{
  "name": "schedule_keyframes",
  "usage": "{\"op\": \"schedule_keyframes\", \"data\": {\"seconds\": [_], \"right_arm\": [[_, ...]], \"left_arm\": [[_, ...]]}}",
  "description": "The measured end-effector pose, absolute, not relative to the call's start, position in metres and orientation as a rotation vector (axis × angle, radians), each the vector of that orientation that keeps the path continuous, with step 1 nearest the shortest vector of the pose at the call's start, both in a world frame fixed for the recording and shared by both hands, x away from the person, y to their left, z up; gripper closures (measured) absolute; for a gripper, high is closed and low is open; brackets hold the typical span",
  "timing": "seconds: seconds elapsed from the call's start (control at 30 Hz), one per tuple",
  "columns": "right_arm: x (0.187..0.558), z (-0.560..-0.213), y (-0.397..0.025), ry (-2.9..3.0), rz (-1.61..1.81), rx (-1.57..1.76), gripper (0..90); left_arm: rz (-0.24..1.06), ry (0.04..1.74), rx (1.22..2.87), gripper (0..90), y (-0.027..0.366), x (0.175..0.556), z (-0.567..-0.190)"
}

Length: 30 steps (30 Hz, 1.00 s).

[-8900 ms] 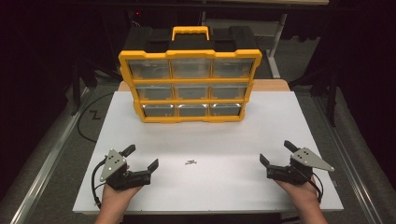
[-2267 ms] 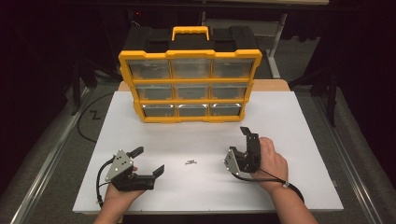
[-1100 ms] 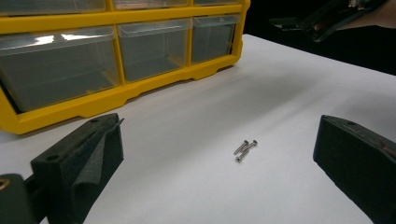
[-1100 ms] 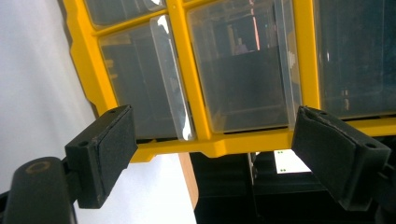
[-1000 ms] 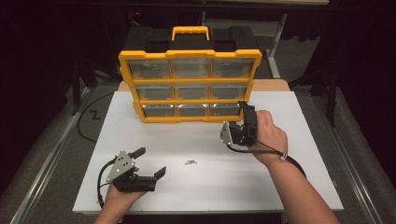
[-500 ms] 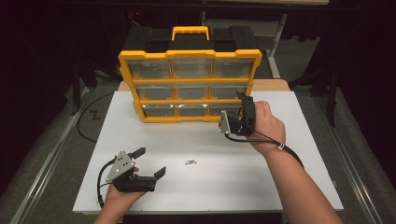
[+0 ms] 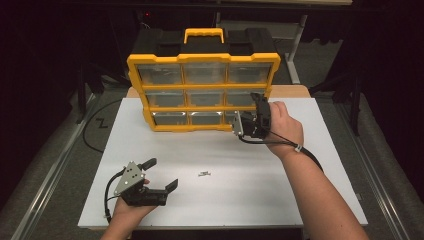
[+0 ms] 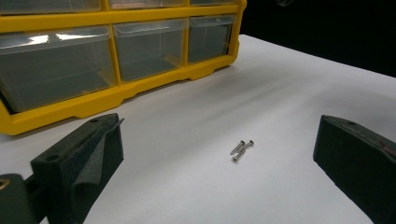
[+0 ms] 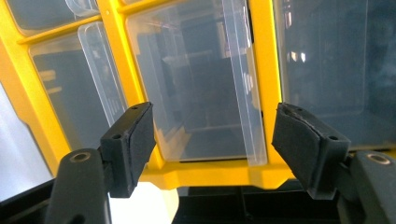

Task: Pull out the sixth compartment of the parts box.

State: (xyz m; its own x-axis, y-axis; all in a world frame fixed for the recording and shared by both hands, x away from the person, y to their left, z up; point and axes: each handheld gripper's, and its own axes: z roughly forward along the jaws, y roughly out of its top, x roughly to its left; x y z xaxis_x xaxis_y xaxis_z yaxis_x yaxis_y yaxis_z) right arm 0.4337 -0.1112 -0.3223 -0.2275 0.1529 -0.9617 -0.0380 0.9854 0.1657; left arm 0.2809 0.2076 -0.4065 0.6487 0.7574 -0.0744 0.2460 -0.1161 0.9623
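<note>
1. White tabletop (image 7: 310,165), near edge: the left tongs (image 7: 162,175) rest low in a palm-up hand, spread wide and empty.
2. Three small screws (image 7: 203,174) lie just beyond them.
3. Farther off, the right forearm stretches forward; the right tongs (image 7: 248,116), turned sideways and spread, face the yellow drawer cabinet's (image 7: 202,58) lower right drawer (image 9: 205,88).

Right tool (image 7: 248,121) now up from the table to the organizer's (image 7: 202,92) bottom-right drawer (image 9: 205,88).

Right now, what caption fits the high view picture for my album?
Right gripper opens at a lower drawer of the yellow organizer; left gripper rests near screws.
</note>
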Motion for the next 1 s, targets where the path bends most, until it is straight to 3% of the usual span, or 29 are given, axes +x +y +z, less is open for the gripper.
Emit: {"op": "schedule_keyframes", "data": {"seconds": [0.23,1.0], "right_arm": [[0.436,-0.320,-0.104,1.775,0.186,0.051,41.7],[0.454,-0.315,-0.096,1.772,0.108,0.015,60.7]], "left_arm": [[0.530,0.830,1.675,2.2,0.208,0.281,-0.406],[0.539,0.839,1.657,0.2,0.209,0.280,-0.405]]}}
